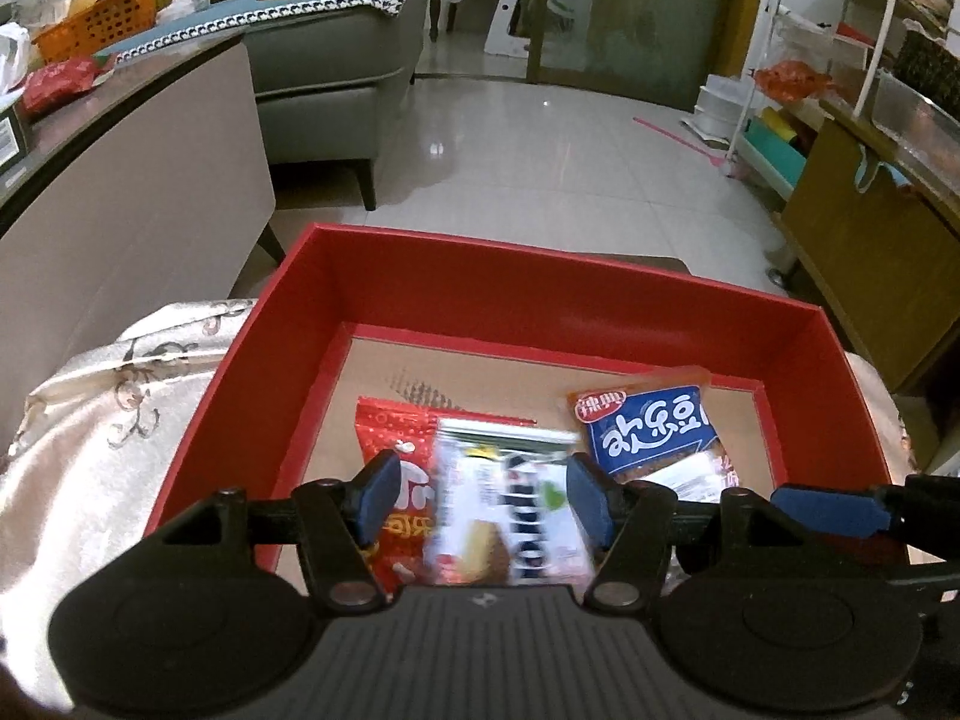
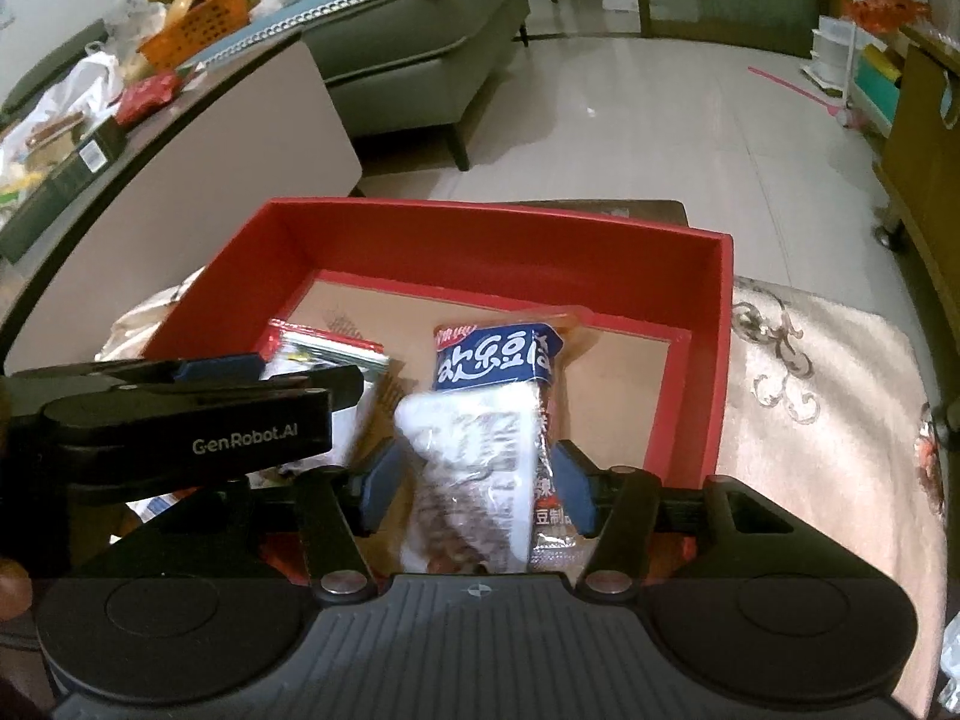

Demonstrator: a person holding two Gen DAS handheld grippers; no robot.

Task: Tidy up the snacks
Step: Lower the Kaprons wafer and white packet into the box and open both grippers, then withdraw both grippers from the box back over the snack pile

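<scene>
left gripper point(image 1: 483, 495) – jaws apart, blurred white packet point(image 1: 510, 516) loose between, over red box point(image 1: 540, 282) | right gripper point(image 2: 474, 480) – apart around crinkly packet point(image 2: 474, 480) | light, slippery – pinch mid-body

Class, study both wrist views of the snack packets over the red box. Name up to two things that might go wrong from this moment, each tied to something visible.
1. The left tongs straddle a blurred white packet above the red packet; it may land crooked on top.
2. The right tongs stand close beside the left ones over the red box, with a clear packet between their fingers; the two tools may bump, or it may cover the blue packet.
</scene>
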